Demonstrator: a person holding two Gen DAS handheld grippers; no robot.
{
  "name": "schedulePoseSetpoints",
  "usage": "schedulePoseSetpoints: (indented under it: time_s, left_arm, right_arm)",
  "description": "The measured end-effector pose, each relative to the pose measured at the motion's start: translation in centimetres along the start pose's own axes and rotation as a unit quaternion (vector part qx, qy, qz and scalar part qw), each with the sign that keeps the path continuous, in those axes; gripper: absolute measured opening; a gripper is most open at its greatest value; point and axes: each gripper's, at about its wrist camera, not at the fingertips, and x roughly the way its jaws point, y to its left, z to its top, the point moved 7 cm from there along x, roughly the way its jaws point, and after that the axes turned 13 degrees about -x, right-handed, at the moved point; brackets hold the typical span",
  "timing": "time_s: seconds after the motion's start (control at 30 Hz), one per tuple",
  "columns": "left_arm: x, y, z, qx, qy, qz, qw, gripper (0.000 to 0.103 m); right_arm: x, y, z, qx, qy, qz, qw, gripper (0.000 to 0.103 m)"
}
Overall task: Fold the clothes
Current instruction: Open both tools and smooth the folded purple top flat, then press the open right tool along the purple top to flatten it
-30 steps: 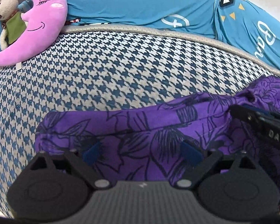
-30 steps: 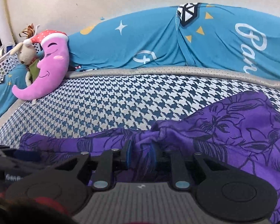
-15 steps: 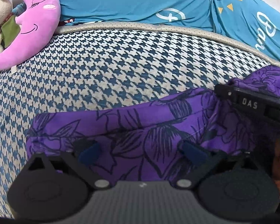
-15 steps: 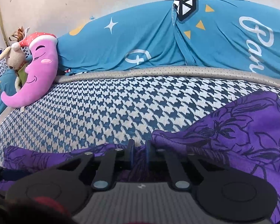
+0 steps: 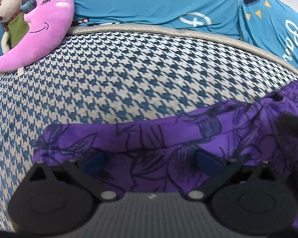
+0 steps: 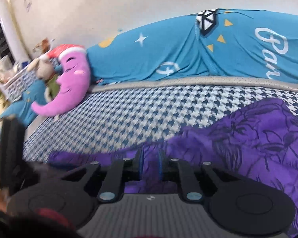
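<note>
Purple floral cloth (image 5: 168, 136) bunched along the bed's (image 5: 129, 75) near edge; left tool (image 5: 151, 162) released, right tool (image 6: 150, 163) pinches cloth; bed beyond bare.

Purple garment (image 5: 188, 130) cut off at right.

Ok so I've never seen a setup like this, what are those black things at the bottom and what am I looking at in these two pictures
Those are two handheld grippers; a person holds one in each hand, and each carries a fisheye camera looking forward along its two fingers. One picture comes from the left gripper, whose blue-padded fingers are spread wide over a purple floral garment without pinching it. The other comes from the right gripper, whose fingers are nearly together with a fold of the same garment between them. The garment lies on a houndstooth-patterned bed. Behind it are blue printed bedding, a pink moon pillow and a plush animal.
</note>
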Motion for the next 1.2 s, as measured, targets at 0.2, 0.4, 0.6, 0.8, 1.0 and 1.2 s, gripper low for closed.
schedulePoseSetpoints:
  time_s: [0.2, 0.4, 0.6, 0.8, 1.0, 1.2]
  left_arm:
    - [0.5, 0.6, 0.6, 0.011, -0.018, 0.018, 0.9996, 0.103]
    - [0.8, 1.7, 2.0, 0.011, -0.045, 0.056, 0.9974, 0.103]
    - [0.7, 2.1, 2.1, 0.004, -0.045, 0.058, 0.9973, 0.103]
    - [0.8, 2.1, 2.2, 0.000, -0.043, 0.058, 0.9974, 0.103]
    - [0.8, 2.0, 1.9, -0.001, -0.042, 0.056, 0.9976, 0.103]
    - [0.8, 2.1, 2.0, -0.001, -0.041, 0.052, 0.9978, 0.103]
  right_arm:
    - [-2.0, 1.1, -2.1, -0.022, 0.019, 0.010, 1.000, 0.015]
    - [-2.9, 2.3, -4.0, -0.049, 0.041, 0.016, 0.998, 0.016]
    - [-1.7, 1.7, -4.8, -0.039, 0.053, 0.012, 0.998, 0.016]
    - [1.0, 1.1, -5.7, -0.030, 0.077, -0.001, 0.997, 0.005]
    - [1.3, 1.0, -6.0, -0.022, 0.084, -0.014, 0.996, 0.000]
    - [0.3, 1.2, -5.9, -0.017, 0.086, -0.020, 0.996, 0.000]
